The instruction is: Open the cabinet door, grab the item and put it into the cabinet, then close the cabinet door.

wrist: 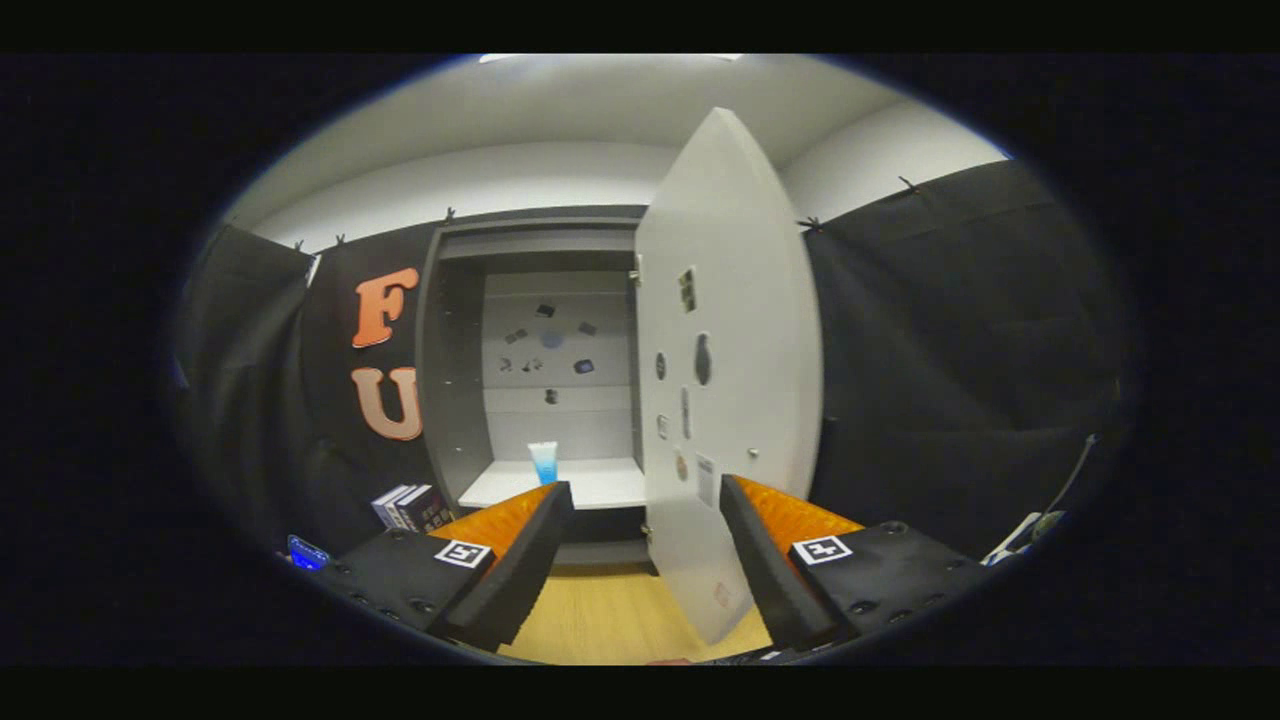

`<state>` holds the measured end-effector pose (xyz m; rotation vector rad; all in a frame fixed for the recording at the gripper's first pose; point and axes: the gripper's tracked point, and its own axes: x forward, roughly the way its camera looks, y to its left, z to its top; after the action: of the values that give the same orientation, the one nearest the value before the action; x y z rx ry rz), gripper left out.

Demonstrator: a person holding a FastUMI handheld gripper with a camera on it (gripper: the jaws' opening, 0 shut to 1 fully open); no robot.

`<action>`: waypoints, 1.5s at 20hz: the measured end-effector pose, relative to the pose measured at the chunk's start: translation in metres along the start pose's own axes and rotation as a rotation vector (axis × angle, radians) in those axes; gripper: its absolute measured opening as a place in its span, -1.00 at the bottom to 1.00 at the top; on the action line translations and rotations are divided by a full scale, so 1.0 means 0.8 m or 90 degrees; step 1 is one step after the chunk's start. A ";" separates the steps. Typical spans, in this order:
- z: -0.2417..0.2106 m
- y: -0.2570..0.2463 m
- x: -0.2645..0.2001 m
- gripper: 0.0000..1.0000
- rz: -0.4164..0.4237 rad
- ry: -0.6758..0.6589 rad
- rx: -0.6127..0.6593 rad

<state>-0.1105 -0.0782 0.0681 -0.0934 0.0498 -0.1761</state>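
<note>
Gripper (pixel 645 490) with its two fingers spread wide apart and nothing held between them, facing a grey cabinet (pixel 452 360) set against the booth's black cloth wall (pixel 960 350). Cabinet door (pixel 730 330), white, stands swung open on the right side of the cabinet opening, its lower part lying between the two fingers and nearer the right one; whether it touches that finger cannot be told. Small dark stickers and shapes (pixel 703 358) are scattered over the door's face, and similar small marks dot the pale back panel (pixel 556 340) inside the cabinet. Item: a small tube (pixel 543 462), pale above and blue toward the bottom, stands upright on the white shelf (pixel 600 485) inside the cabinet, just beyond the tip of the left finger and well apart from both fingers. Books (pixel 410 507), upright, stand outside the cabinet beside its left wall. Light wooden tabletop (pixel 610 620) shows below, between the fingers. Cable (pixel 1065 485) hangs near the cloth beyond the right finger.
</note>
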 end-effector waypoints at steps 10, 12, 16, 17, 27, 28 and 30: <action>0.008 -0.170 -0.031 0.91 -0.119 -0.012 -0.010; 0.005 -0.187 -0.014 0.91 -0.119 -0.007 -0.006; 0.000 -0.202 0.029 0.91 -0.101 -0.001 -0.004; 0.000 -0.205 0.040 0.91 -0.093 0.000 0.000; -0.007 -0.195 0.110 0.77 -0.070 0.013 -0.011; -0.007 -0.193 0.109 0.77 -0.070 0.014 -0.010; -0.009 -0.186 0.109 0.77 -0.064 0.016 -0.012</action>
<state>-0.0505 -0.2401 0.0720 -0.1132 0.0722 -0.2768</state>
